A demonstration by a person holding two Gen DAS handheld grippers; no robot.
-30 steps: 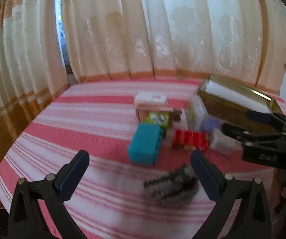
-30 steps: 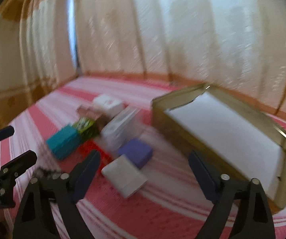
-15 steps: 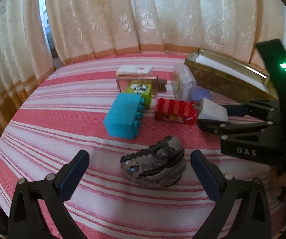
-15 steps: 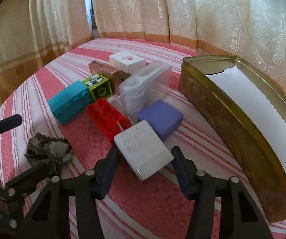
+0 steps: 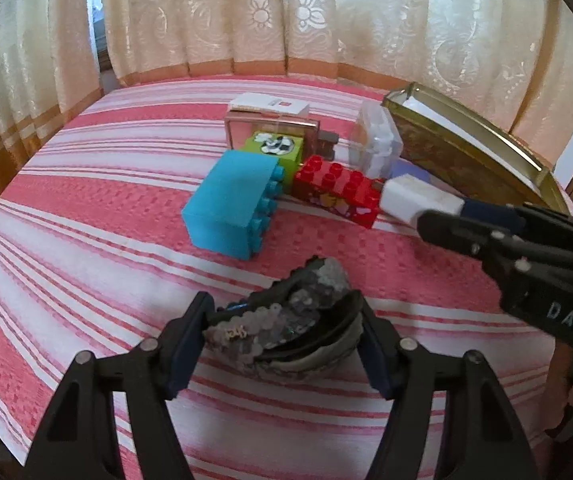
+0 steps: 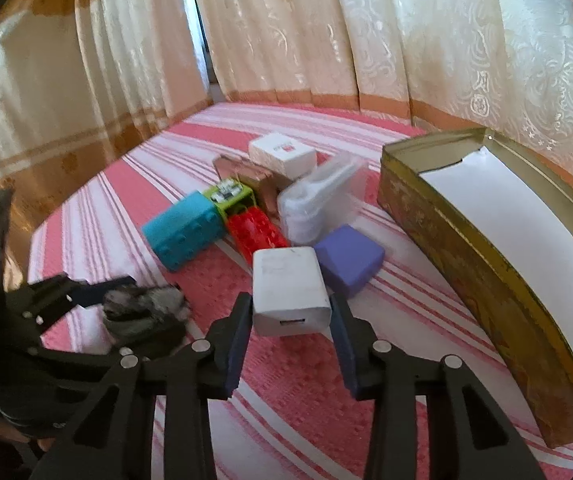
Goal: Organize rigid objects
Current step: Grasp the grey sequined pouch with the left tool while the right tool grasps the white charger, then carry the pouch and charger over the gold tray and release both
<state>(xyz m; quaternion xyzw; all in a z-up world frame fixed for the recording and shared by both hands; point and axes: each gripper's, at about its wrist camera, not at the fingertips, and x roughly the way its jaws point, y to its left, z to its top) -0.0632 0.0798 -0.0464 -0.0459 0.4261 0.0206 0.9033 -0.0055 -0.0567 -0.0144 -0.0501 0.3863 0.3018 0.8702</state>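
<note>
A grey sequined headband [image 5: 286, 312] lies on the striped pink cloth, close in front of me. My left gripper [image 5: 280, 326] straddles it with jaws closing, and both pads touch its ends. The headband [image 6: 142, 308] also shows at the left of the right wrist view, between those fingers. My right gripper [image 6: 291, 308] has its jaws closing on a white charger [image 6: 288, 280], with a pad pressed to each side. In the left wrist view the right gripper [image 5: 446, 212] comes in from the right holding the charger [image 5: 410, 196].
Beyond lie a teal block [image 5: 230, 200], a red block [image 5: 334, 184], a green block [image 5: 278, 148], a pink case [image 5: 270, 128] and a white box [image 6: 282, 154]. A clear plastic box [image 6: 318, 200] and a purple box [image 6: 350, 260] sit beside an open gold tin [image 6: 446, 232]. Curtains ring the bed.
Both grippers dipped toward the bed and narrowed their jaws. The left came down around the headband. The right closed in on the white charger.
</note>
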